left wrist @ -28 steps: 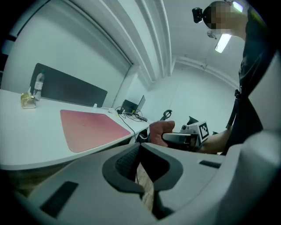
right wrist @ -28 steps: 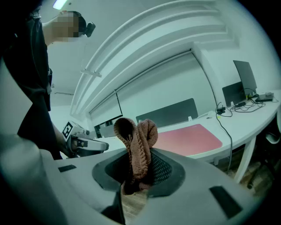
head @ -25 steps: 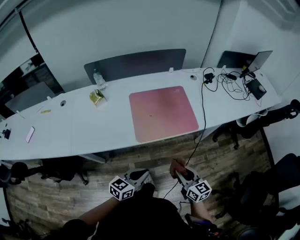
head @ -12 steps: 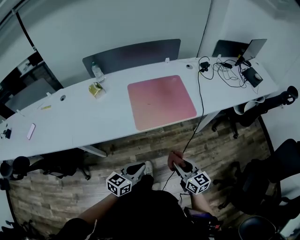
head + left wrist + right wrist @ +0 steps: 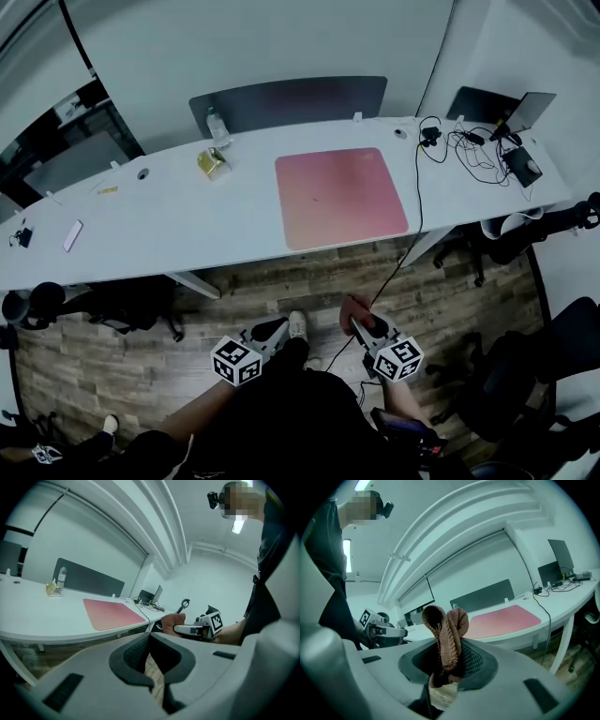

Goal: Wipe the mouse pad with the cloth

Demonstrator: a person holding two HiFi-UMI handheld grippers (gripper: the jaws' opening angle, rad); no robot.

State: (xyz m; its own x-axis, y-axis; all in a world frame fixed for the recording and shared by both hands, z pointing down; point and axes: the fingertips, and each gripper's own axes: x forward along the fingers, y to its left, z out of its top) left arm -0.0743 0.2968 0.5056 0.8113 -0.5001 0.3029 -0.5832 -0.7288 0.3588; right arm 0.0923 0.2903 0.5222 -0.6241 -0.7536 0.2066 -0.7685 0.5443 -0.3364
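Head view: mouse pad (image 5: 340, 197) lies on the surface (image 5: 169, 234), shifted right in frame against the previous picture. Left tool (image 5: 274, 331) and right tool (image 5: 362, 324) remain low over the floor (image 5: 141, 375), well apart from the pad.
Left gripper view: left tool narrow, empty.
Right gripper view: right tool clamps the cloth (image 5: 446, 630).

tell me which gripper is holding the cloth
The right gripper: the brown cloth is pinched between its jaws, while the left gripper has nothing in it.

Cool even overhead light, faint soft shadows, heavy fisheye bending, dark vignetted corners
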